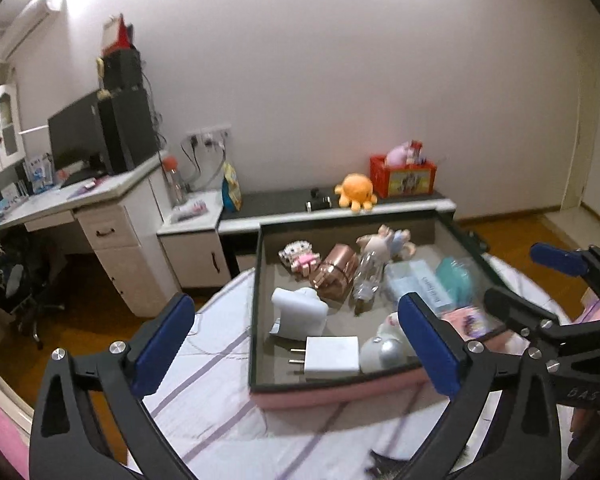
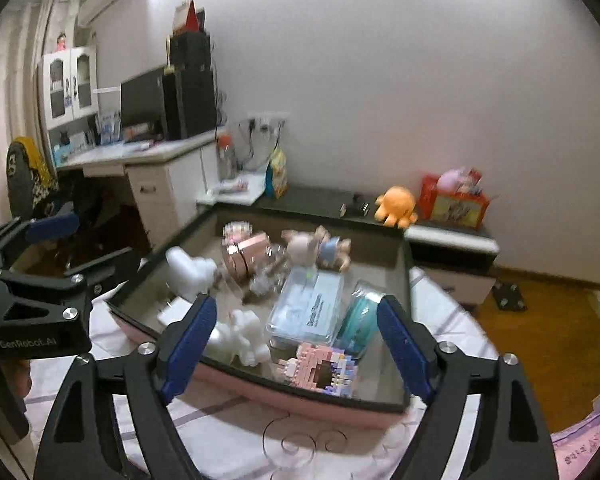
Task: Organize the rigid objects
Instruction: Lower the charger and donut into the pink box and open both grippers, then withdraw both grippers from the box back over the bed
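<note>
One bed (image 1: 220, 380) carries one pink tray (image 1: 332, 394) at its middle, holding the jumble: one white charger (image 1: 332, 356), one clear mask box (image 2: 306, 306), one rose-gold case (image 1: 336, 276), two block figures (image 2: 320, 372), one glass bottle (image 1: 368, 276). Two grippers, left (image 1: 296, 344) and right (image 2: 296, 344), hover above the tray's near edge, jaws spread wide, gripping nothing.

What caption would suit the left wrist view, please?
Open left hand-held gripper above a pink-sided storage tray of small items on a bed.
</note>
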